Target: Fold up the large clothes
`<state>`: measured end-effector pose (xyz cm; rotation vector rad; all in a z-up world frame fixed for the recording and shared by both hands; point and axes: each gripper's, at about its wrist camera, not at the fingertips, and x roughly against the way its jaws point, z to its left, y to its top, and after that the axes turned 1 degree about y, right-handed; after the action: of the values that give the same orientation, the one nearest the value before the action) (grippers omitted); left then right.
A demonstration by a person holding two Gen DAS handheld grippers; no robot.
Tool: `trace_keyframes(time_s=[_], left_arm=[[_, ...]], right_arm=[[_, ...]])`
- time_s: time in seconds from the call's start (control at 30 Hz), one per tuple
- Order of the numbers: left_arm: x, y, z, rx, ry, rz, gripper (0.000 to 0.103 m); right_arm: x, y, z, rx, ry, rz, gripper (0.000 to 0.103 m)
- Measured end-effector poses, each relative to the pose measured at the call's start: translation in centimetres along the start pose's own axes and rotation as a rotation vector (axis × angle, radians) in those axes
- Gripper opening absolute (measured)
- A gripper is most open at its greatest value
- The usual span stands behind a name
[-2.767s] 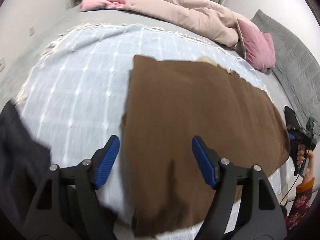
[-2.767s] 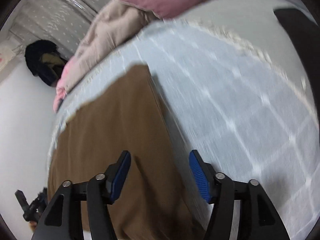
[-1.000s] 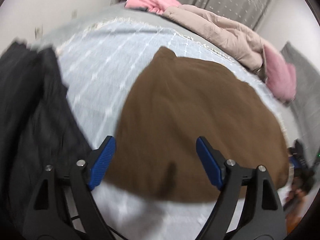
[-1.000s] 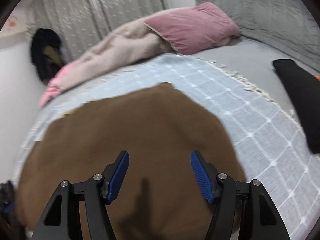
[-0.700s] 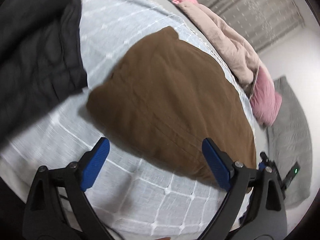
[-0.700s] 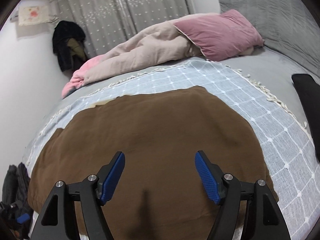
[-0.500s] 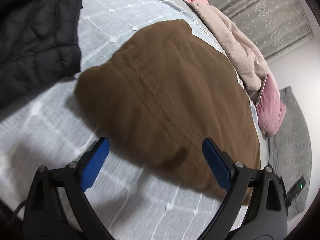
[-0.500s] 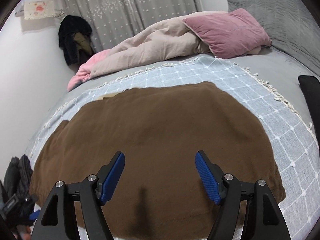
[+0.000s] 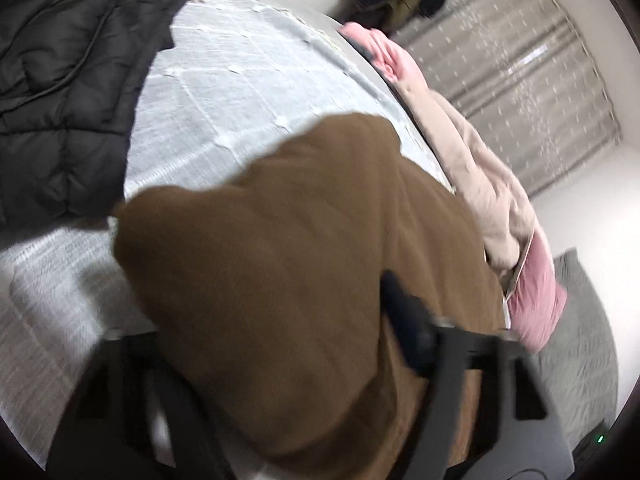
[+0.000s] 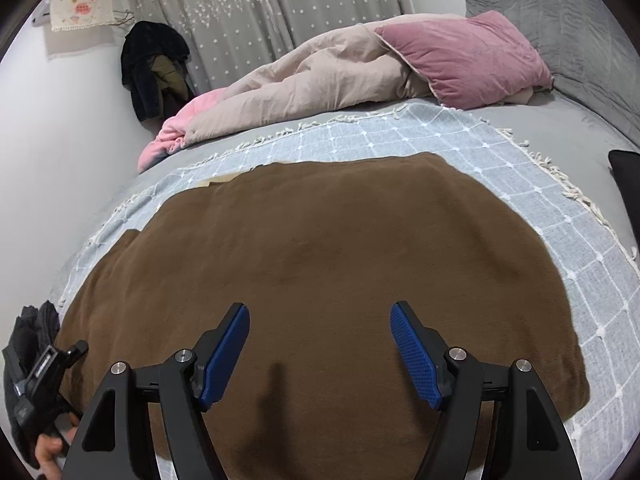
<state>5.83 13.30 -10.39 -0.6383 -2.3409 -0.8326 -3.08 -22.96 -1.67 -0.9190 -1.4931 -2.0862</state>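
Bedspread (image 10: 472,148); brown garment (image 10: 320,248) under right tool (image 10: 320,344)

We count one brown garment (image 10: 320,264) spread flat, one light blue checked throw (image 10: 404,136) under it, and one beige duvet (image 10: 316,76) bunched behind. We see one pink pillow (image 10: 464,58), one grey pillow (image 10: 568,20), and one black puffer jacket (image 9: 68,76). We count two grippers: the right gripper (image 10: 320,350) and the left gripper (image 10: 44,384). One dark coat (image 10: 154,70) hangs beside one curtain (image 10: 280,8).
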Motion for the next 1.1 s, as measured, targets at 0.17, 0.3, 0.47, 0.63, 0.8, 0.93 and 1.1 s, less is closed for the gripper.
trace_keyframes(time_s=[0.17, 0.3, 0.47, 0.63, 0.8, 0.93, 1.1], left_arm=[[2.1, 0.4, -3.5, -0.129, -0.058, -0.081, 0.031], [5.4, -0.7, -10.8, -0.383, -0.183, -0.179, 0.029], [7.0, -3.2, -19.2, -0.565, -0.361, -0.179, 0.028], [6.9, -7.4, -25.5, -0.735, -0.513, -0.091, 0.028], [5.9, -15.1, -29.7, -0.996, -0.668, 0.077, 0.03], [-0.6, -22.4, -29.4, -1.181, -0.622, 0.499, 0.041], [1.9, -23.3, -26.6, -1.309, -0.717, 0.476, 0.067]], right_arm=[[-0.3, 0.0, 0.6, 0.032, -0.016, 0.004, 0.074], [-0.1, 0.5, -0.2, -0.002, -0.008, 0.003, 0.074], [0.6, 1.7, -2.6, -0.077, -0.03, -0.029, 0.074], [2.1, 3.2, -7.1, -0.223, 0.049, -0.051, 0.074], [5.0, 4.0, -12.8, -0.326, 0.056, -0.14, 0.074], [6.2, 3.1, -18.3, -0.518, 0.154, -0.176, 0.074], [4.9, 2.4, -20.9, -0.65, 0.359, -0.124, 0.074]])
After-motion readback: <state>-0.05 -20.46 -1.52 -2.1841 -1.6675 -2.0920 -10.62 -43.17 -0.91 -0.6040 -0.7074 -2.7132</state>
